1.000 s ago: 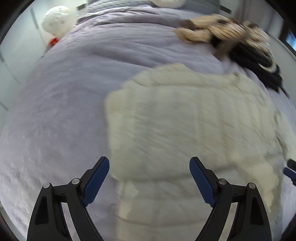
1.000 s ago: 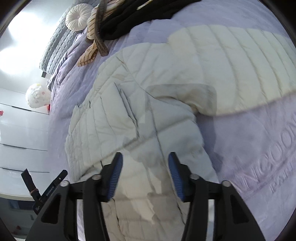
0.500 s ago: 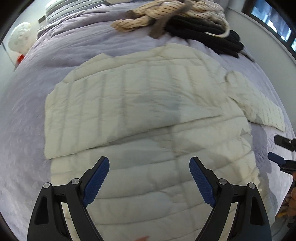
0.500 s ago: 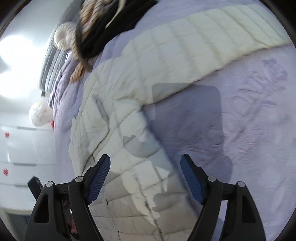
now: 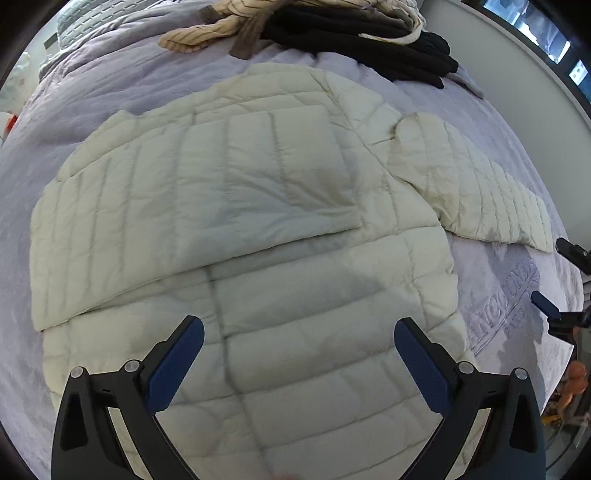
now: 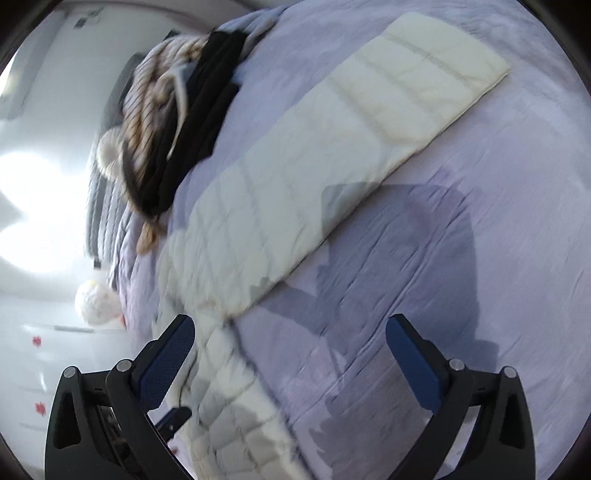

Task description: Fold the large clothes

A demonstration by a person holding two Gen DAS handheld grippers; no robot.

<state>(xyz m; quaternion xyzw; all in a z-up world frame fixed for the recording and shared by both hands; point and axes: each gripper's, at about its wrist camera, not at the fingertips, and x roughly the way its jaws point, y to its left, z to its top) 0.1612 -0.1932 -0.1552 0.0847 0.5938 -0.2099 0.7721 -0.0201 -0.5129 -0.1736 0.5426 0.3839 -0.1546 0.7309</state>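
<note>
A cream quilted puffer jacket [image 5: 236, 229] is seen spread flat on a lilac bedspread [image 5: 92, 85] (one sleeve folded across the body), with the left gripper [image 5: 299, 354] and right gripper [image 6: 290, 350] both held wide apart, empty, above it.

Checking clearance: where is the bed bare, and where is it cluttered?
Bare lavender bedspread lies beside the cream quilted jacket, below its outstretched sleeve, and left of the jacket. The heap of striped and black clothes crowds the far end.

Cream quilted jacket [image 5: 236, 206], lavender bedspread [image 5: 110, 85], black clothes [image 5: 369, 40].
</note>
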